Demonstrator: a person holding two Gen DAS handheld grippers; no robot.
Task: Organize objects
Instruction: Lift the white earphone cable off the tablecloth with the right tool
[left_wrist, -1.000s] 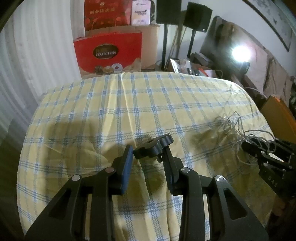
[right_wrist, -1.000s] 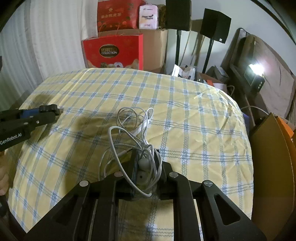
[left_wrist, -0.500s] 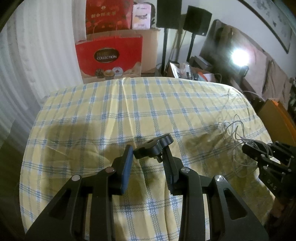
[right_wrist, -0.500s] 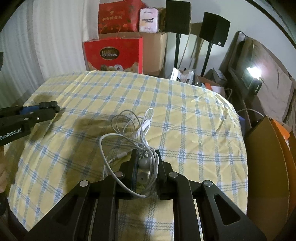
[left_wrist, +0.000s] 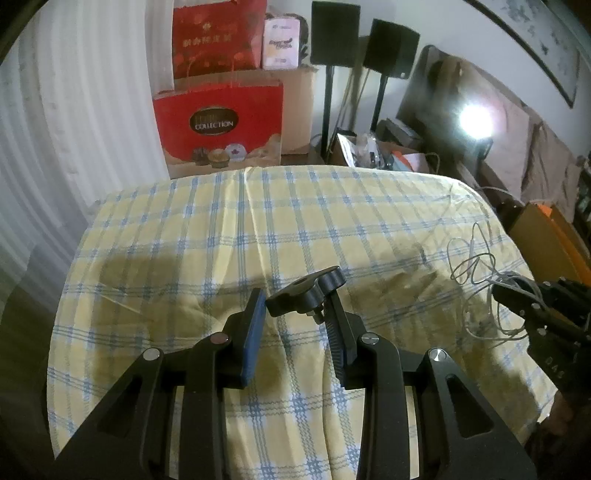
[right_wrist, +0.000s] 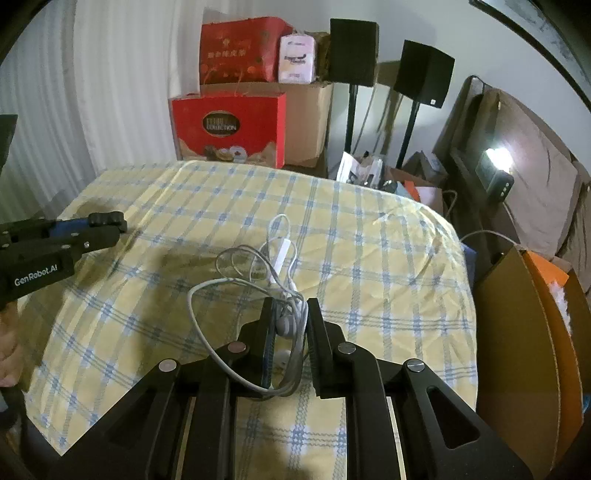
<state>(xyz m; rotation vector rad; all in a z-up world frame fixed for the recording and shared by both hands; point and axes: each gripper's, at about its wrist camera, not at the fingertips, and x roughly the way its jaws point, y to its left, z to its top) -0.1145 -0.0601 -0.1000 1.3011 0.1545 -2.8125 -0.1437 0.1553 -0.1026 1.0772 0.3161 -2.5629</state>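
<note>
Right wrist view shows the right gripper (right_wrist: 290, 317) squeezed on a tangled white earphone cable (right_wrist: 258, 273), w/ a small grey earbud (right_wrist: 285, 325) pinched between the jaws. Most of the cable hangs out in loose loops, over the checked tablecloth (right_wrist: 388, 258) near its right edge. The white remote bit (right_wrist: 281, 254) sits further out on the cloth.

Left gripper (left_wrist: 295, 310) is spread wide and holds nothing. A black knob (left_wrist: 306, 286) is fixed to its right finger, part of the tool. It hovers over the near-middle of the bed-like top.

What could go wrong: the grip is only on the bud and a few strands, so the smooth wire could slip out if the hand swings fast. Loose loops could catch on the cloth and drag it, or snag on the left gripper. A hard squeeze could hurt the bud. The right edge is close, so a drop there probably lands on the floor or in the brown box (right_wrist: 517, 332).
</note>
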